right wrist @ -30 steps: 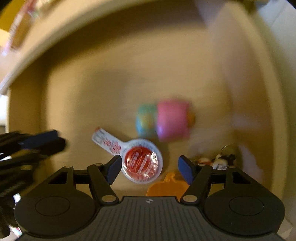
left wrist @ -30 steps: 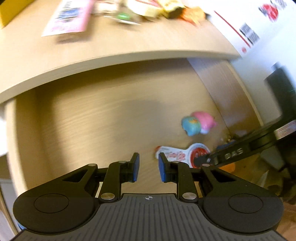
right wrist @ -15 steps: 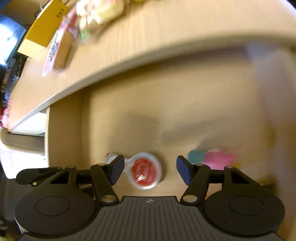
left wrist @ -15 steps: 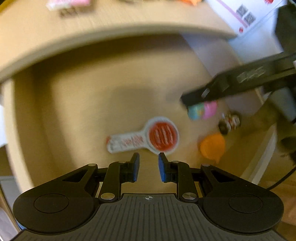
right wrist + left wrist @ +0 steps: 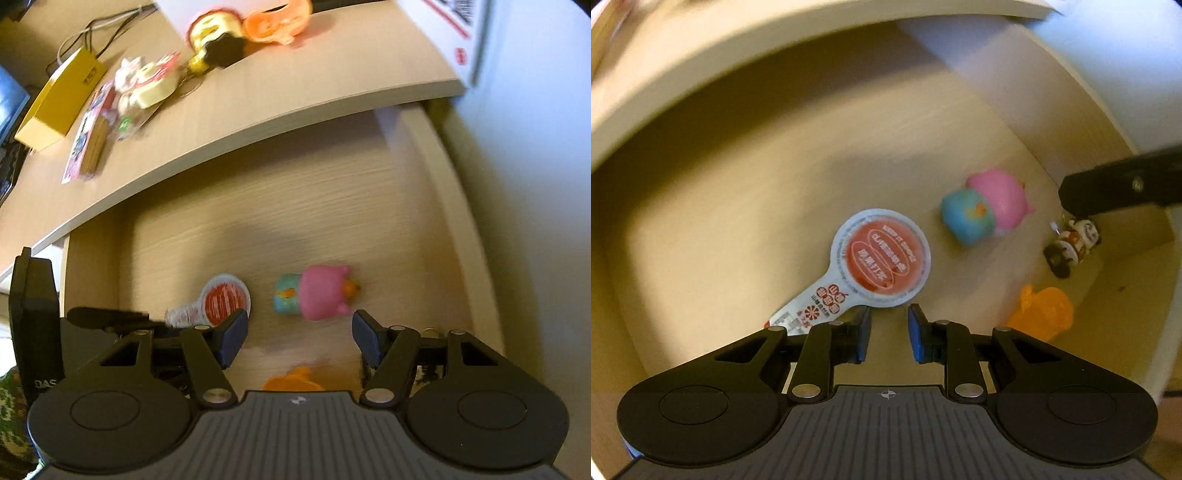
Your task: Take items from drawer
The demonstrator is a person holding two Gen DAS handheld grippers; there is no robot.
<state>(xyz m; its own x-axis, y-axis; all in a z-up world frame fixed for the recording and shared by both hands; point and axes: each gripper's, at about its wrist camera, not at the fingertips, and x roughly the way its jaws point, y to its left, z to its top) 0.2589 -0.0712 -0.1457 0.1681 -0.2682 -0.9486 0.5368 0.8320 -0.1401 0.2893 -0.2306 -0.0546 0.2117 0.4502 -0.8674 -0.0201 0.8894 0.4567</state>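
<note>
The open wooden drawer holds a red-and-white paddle-shaped sealed packet, a pink and blue toy, a small figurine keychain and an orange pumpkin-shaped toy. My left gripper hovers just short of the packet's round end, its pads a narrow gap apart with nothing between them. My right gripper is wide open above the drawer. The pink and blue toy lies just ahead of its fingertips, and the orange toy lies below them. The packet is by its left finger.
The desk top overhangs the drawer's back and carries a yellow box, flat packets, several small toys and a white printed box. The drawer's right wall runs close to the keychain.
My left gripper has come lower and nearer, so the packet now sits right at its fingertips. The right gripper has swung to bring the pink and blue toy ahead of its fingers.
</note>
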